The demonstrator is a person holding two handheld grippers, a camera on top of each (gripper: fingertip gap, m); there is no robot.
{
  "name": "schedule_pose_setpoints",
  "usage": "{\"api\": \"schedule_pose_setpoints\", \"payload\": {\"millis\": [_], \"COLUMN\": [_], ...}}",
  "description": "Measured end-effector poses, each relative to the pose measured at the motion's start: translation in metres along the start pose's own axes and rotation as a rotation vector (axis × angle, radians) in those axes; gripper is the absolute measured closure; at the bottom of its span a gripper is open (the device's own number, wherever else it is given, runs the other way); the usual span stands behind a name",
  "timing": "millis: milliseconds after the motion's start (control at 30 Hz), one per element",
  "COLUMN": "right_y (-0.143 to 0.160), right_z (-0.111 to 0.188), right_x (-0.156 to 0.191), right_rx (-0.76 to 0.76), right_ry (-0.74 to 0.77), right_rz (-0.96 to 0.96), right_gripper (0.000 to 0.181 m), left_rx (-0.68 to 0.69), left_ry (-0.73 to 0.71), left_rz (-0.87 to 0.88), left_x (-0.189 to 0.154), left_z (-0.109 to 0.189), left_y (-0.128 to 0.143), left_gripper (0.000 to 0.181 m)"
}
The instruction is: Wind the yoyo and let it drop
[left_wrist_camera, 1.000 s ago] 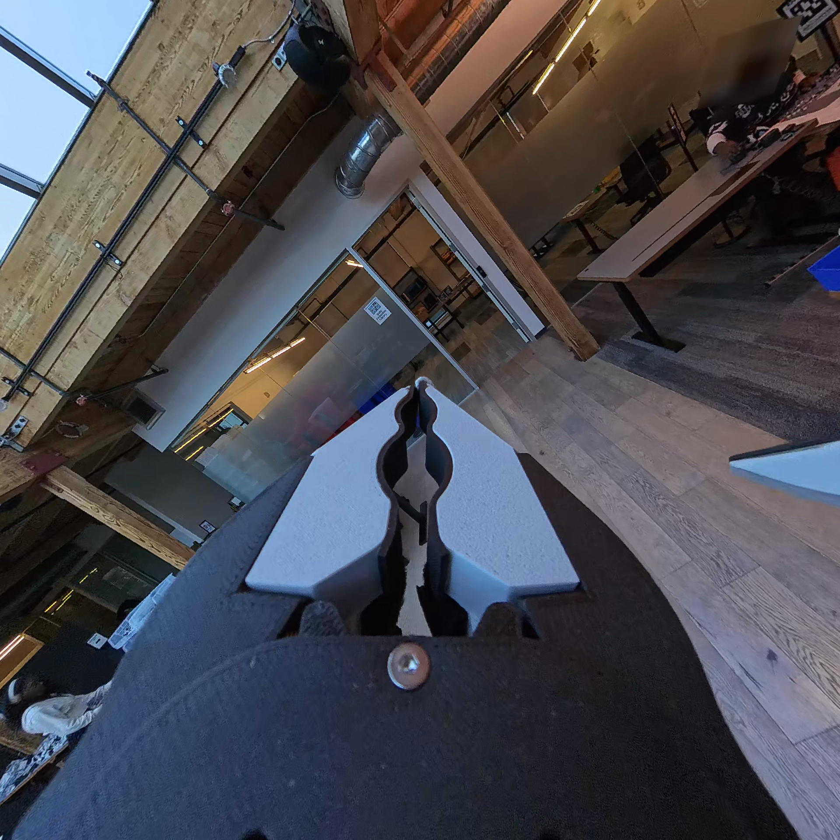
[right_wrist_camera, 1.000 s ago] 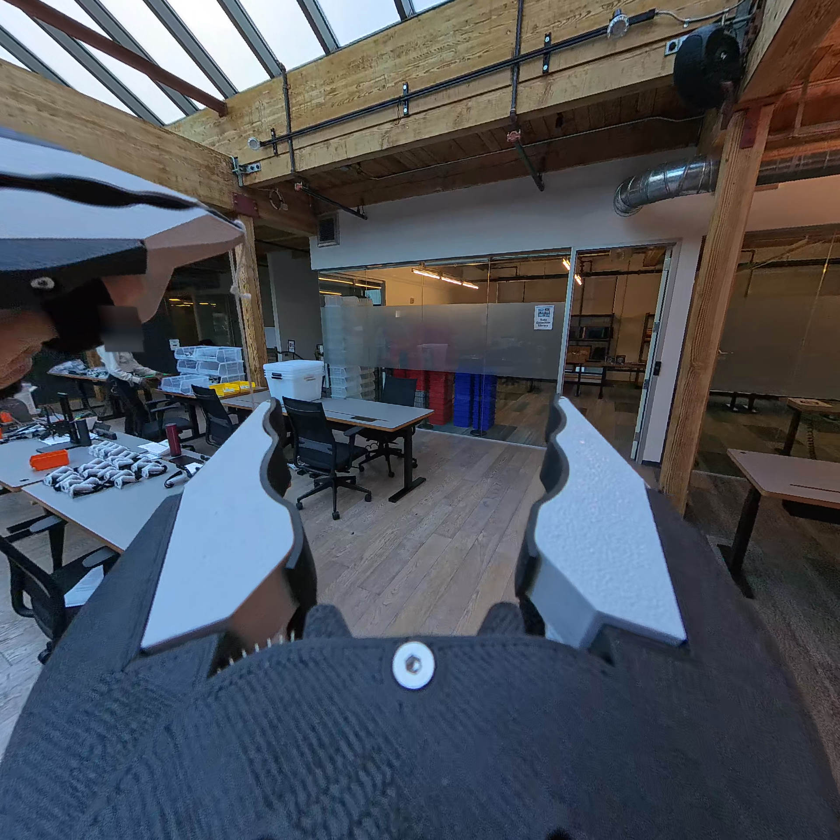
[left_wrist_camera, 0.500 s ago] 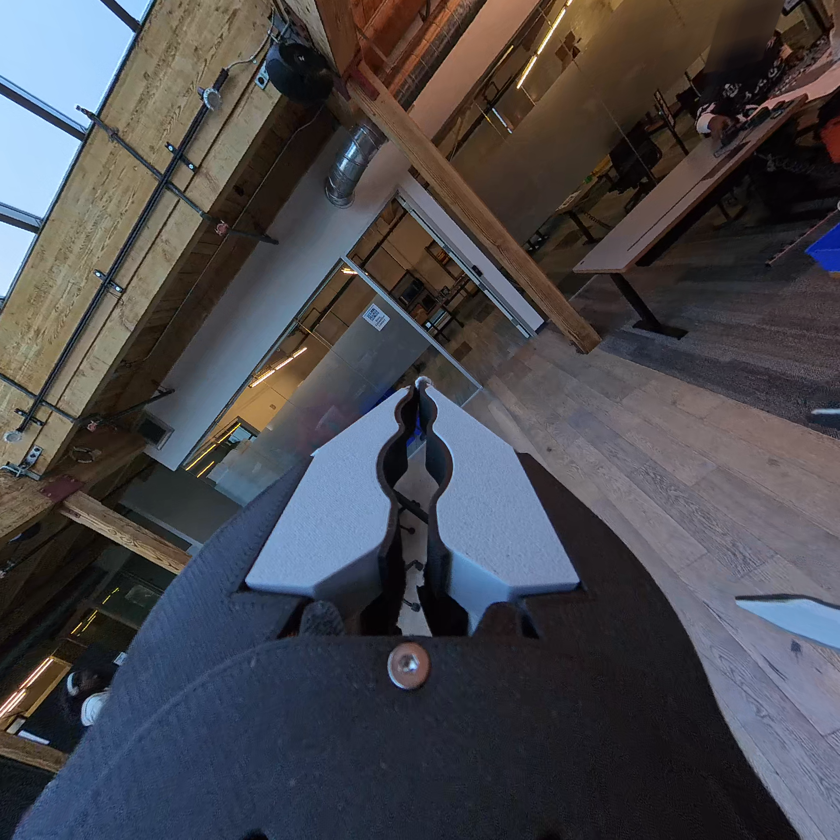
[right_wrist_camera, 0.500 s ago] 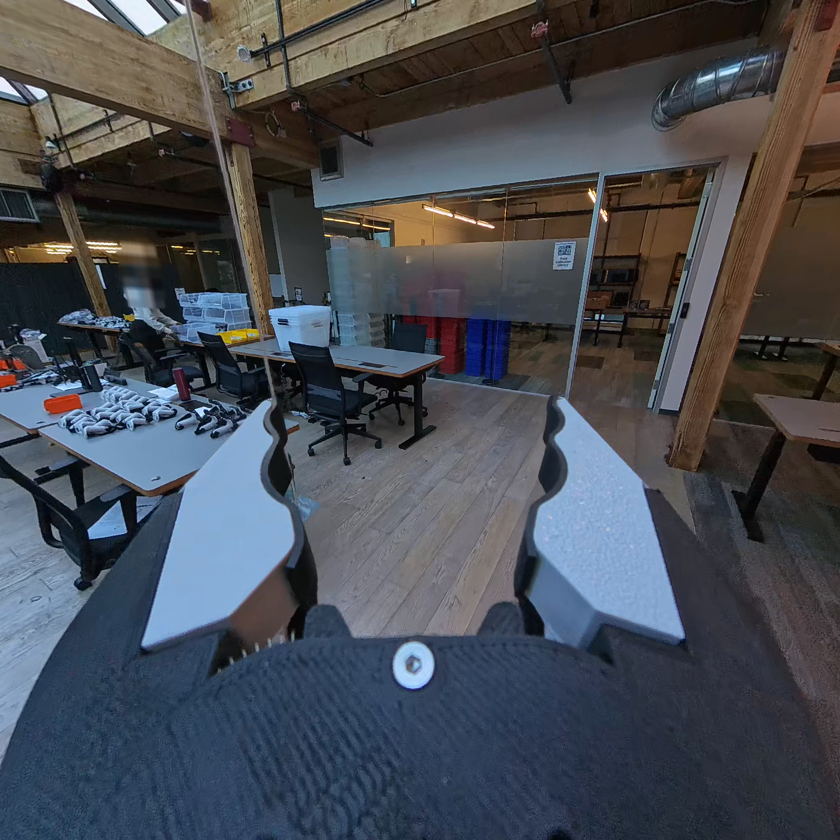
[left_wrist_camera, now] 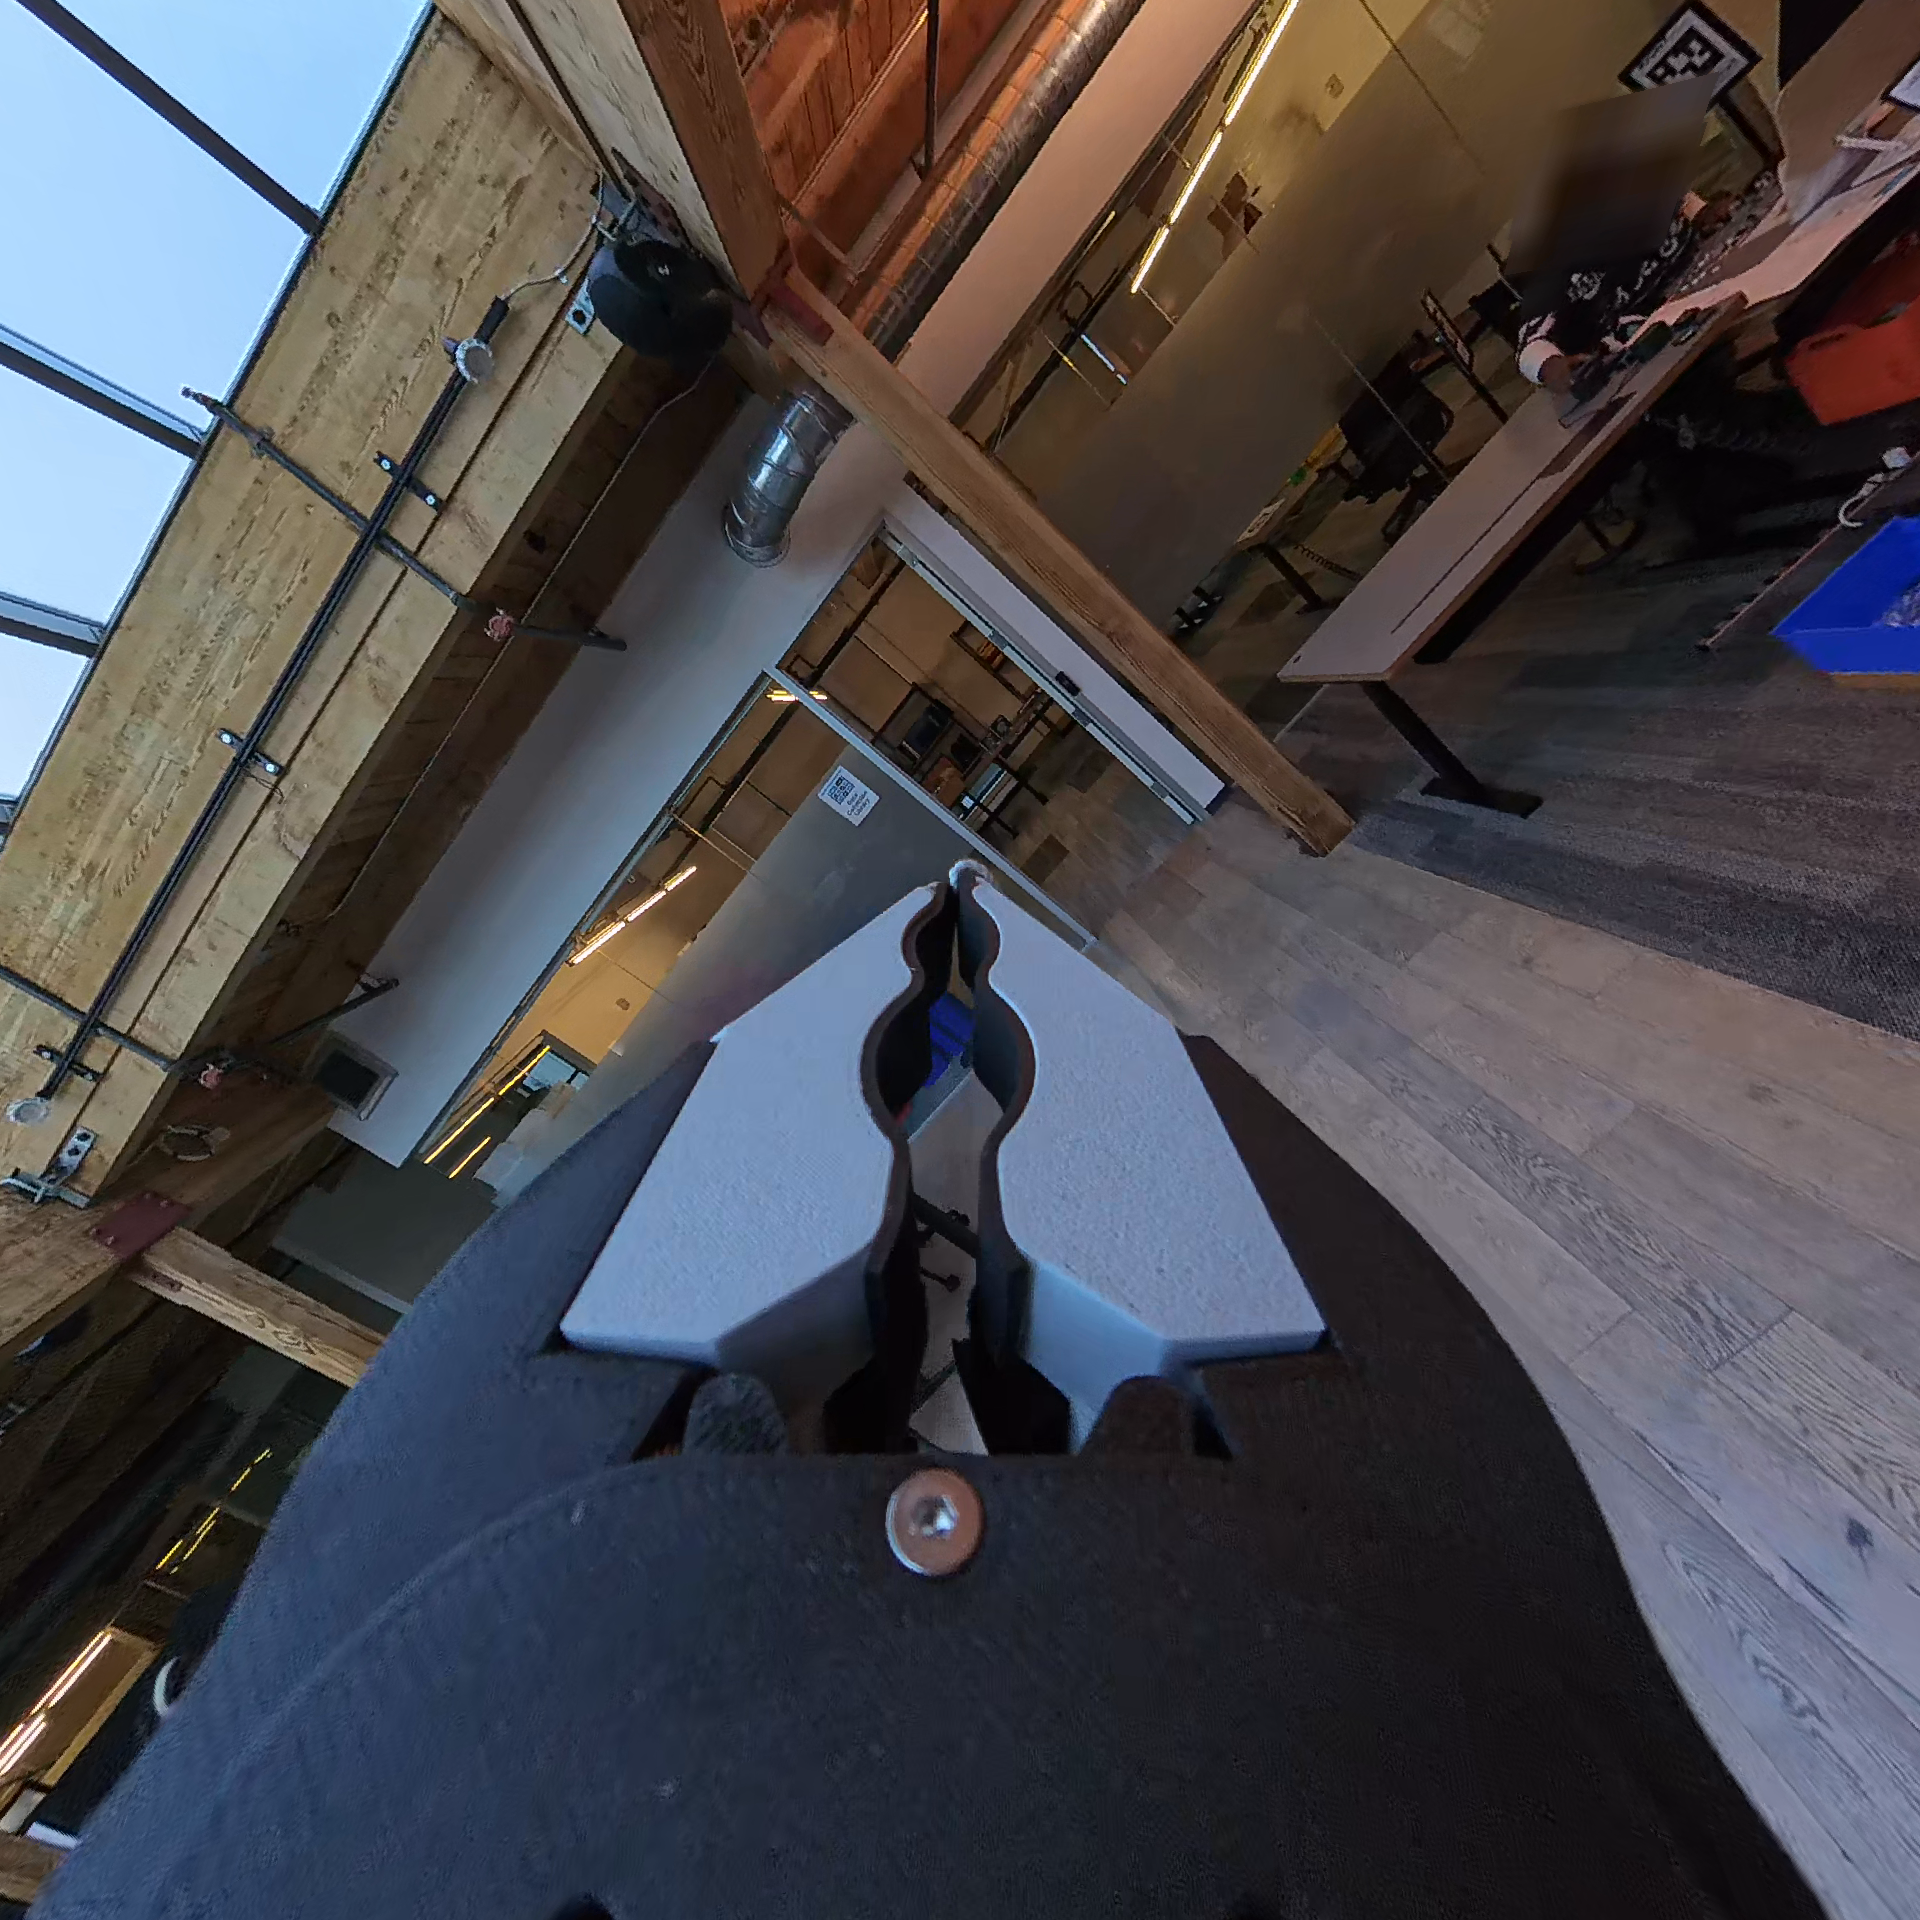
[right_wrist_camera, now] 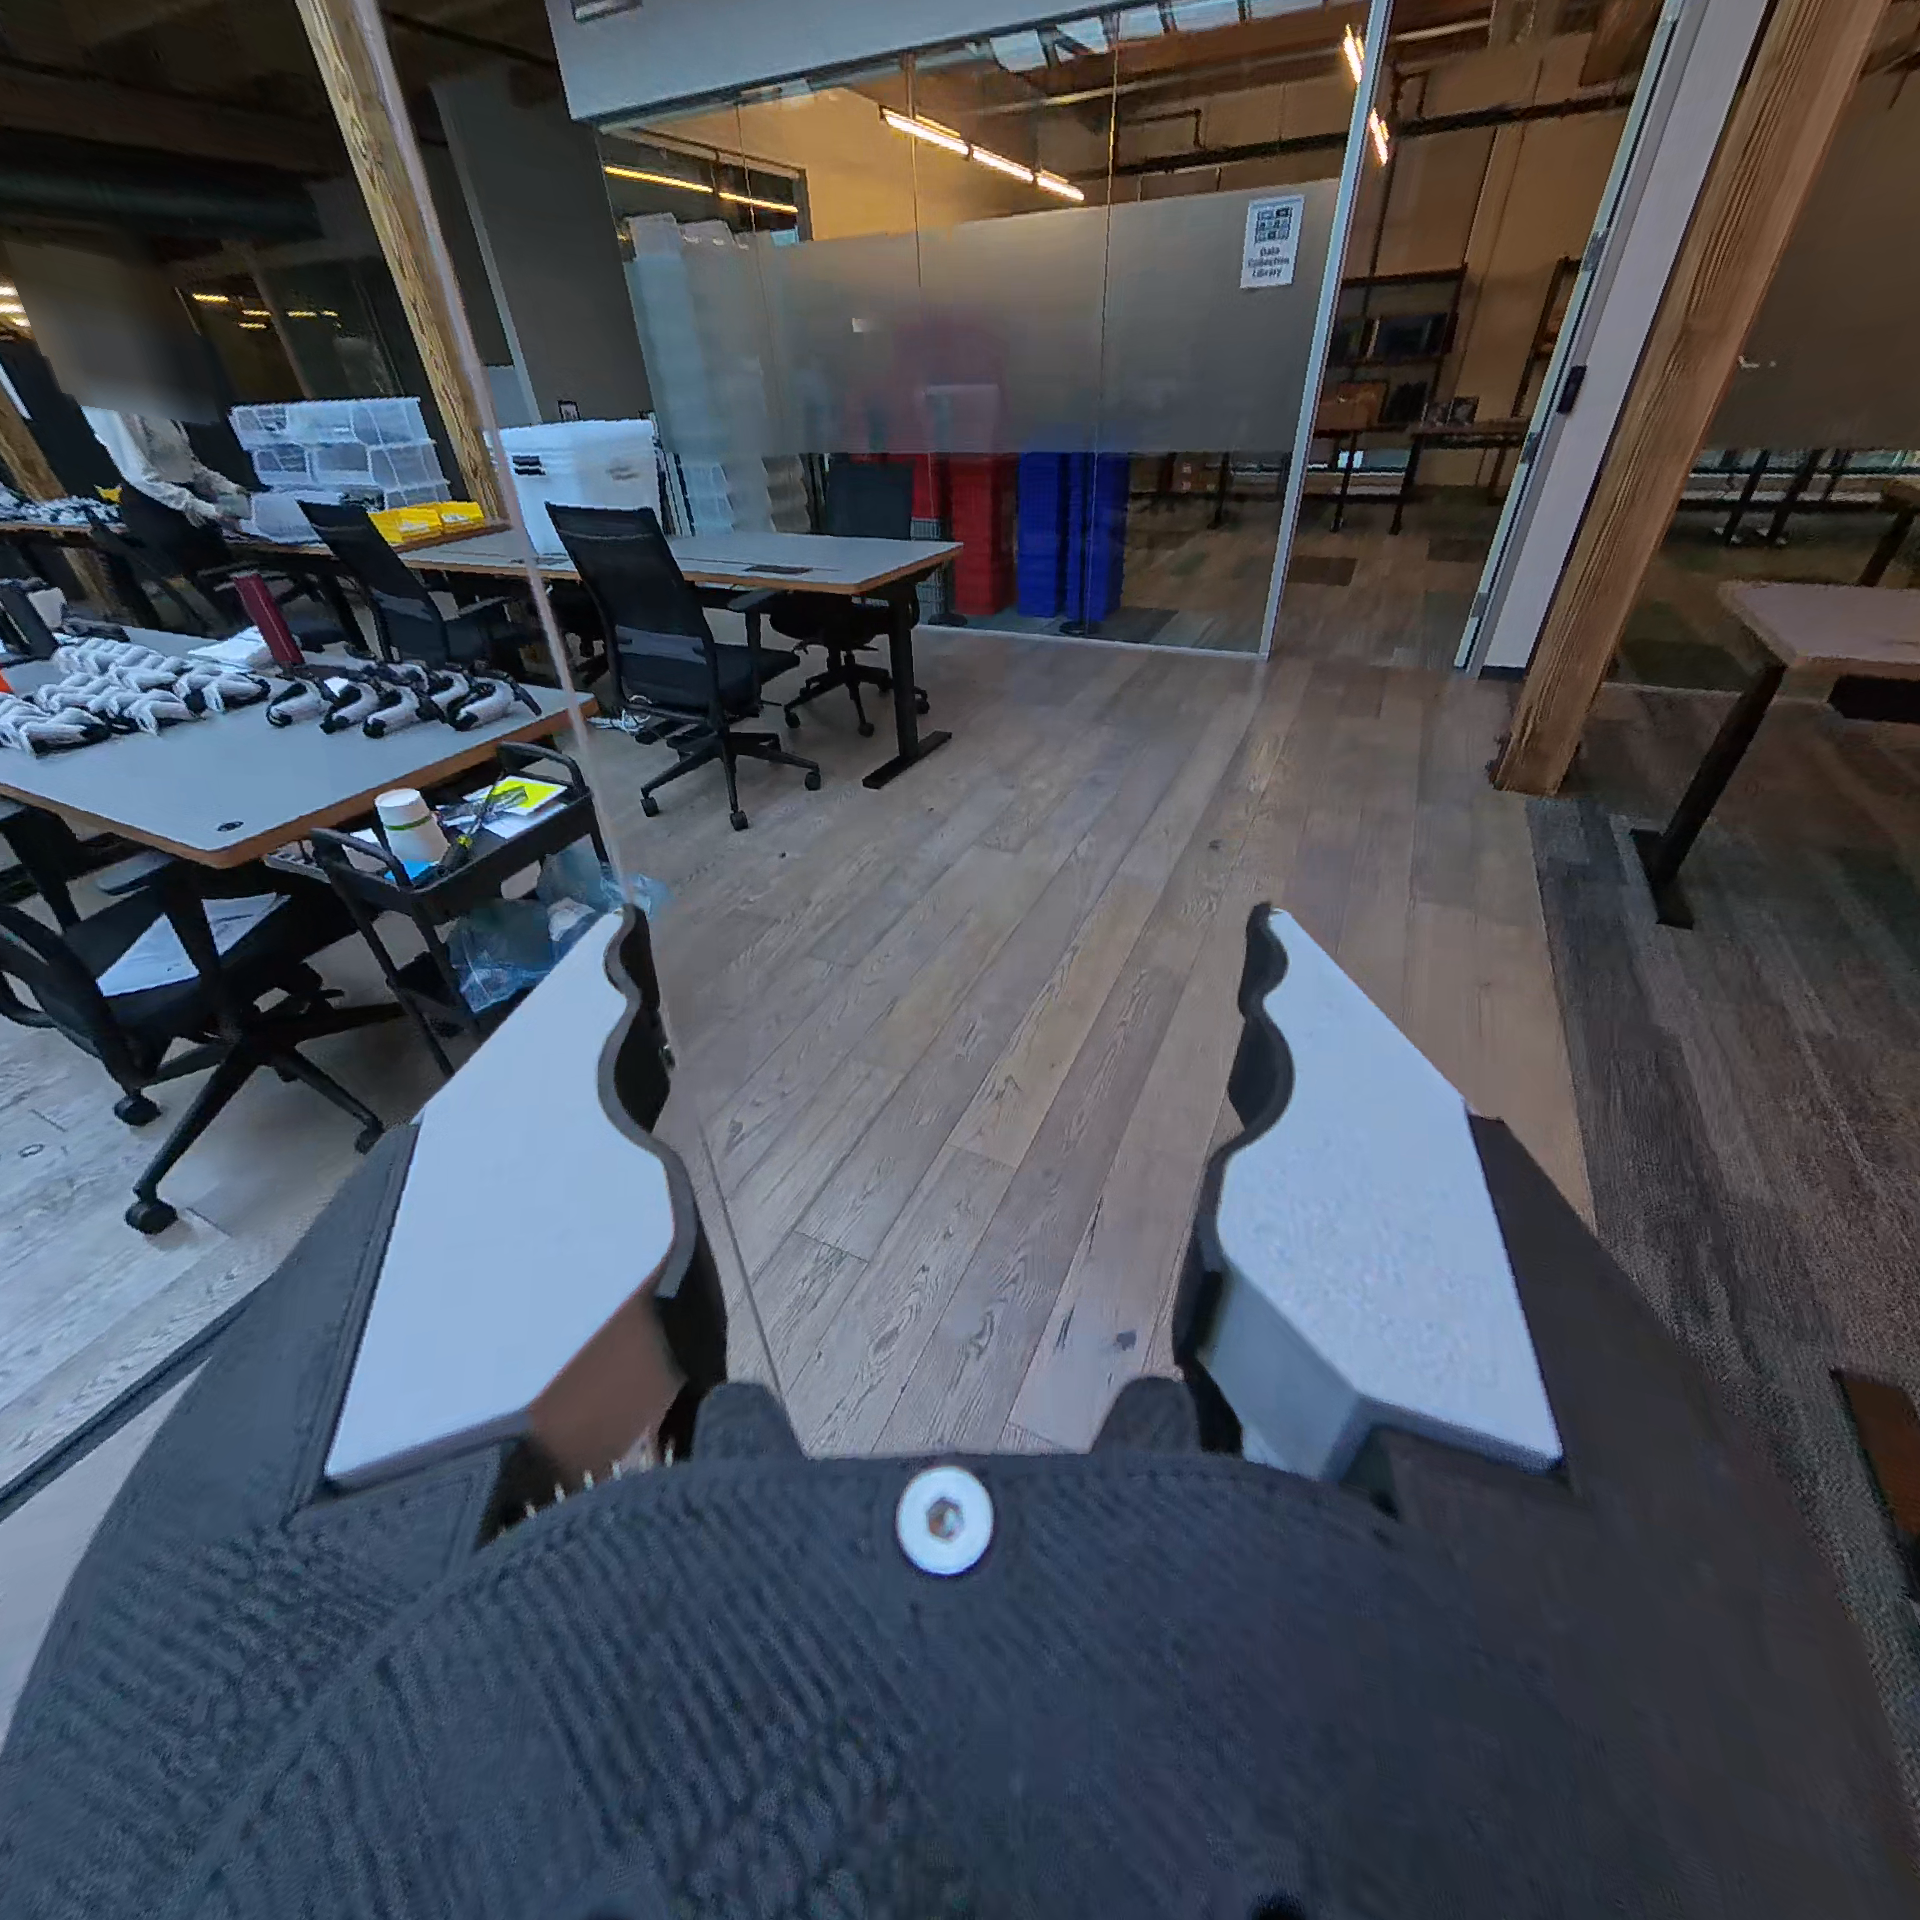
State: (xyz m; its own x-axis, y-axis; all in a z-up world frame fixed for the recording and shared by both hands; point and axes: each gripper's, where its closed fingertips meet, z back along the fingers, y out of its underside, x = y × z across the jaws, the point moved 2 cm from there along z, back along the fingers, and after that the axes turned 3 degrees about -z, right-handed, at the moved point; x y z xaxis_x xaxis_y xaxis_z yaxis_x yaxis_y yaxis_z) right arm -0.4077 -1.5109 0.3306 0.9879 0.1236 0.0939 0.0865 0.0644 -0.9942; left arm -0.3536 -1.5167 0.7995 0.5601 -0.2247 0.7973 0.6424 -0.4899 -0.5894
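Note:
My left gripper (left_wrist_camera: 958,894) is shut, held high and tilted toward the ceiling, with a white nub of the yoyo string (left_wrist_camera: 968,871) pinched at its fingertips. My right gripper (right_wrist_camera: 945,914) is open and empty, pointing at the wooden floor. The thin pale string (right_wrist_camera: 566,675) runs from the upper left of the right wrist view, down past the inner edge of the left finger (right_wrist_camera: 520,1174), and on between the jaws. The yoyo body shows in neither view.
A grey table (right_wrist_camera: 260,769) with several black-and-white devices, a black cart (right_wrist_camera: 457,862) and office chairs (right_wrist_camera: 675,665) stand to the left. A wooden post (right_wrist_camera: 1652,416) and another table (right_wrist_camera: 1829,623) are to the right. A glass wall is ahead. A person sits at a far desk (left_wrist_camera: 1455,561). Tip to tip, the grippers are about 45 cm apart.
The right gripper has tipped downward, from facing the ceiling to facing the floor. The left gripper has left its view and the string now hangs across it. The left gripper stays shut.

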Motion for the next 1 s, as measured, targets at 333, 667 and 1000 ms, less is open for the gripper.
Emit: {"api": "schedule_pose_setpoints", "payload": {"millis": [333,667,1000], "right_y": [0.159,0.284,0.334], "right_z": [0.040,0.081,0.081], "right_x": [-0.025,-0.046,-0.036], "right_rx": [0.141,0.371,0.477], "right_ry": [0.069,0.078,-0.159], "right_rz": [0.105,0.117,0.195], "right_gripper": [0.069,0.069,0.061], "left_rx": [-0.024,-0.081,-0.117], "left_ry": [-0.009,-0.068,-0.131], "left_rz": [-0.038,-0.097,-0.175], "left_x": [0.001,0.033,0.076], "left_z": [0.009,0.042,0.093], "left_y": [-0.037,-0.102,-0.173], "left_gripper": [0.181,0.181,0.181]}}
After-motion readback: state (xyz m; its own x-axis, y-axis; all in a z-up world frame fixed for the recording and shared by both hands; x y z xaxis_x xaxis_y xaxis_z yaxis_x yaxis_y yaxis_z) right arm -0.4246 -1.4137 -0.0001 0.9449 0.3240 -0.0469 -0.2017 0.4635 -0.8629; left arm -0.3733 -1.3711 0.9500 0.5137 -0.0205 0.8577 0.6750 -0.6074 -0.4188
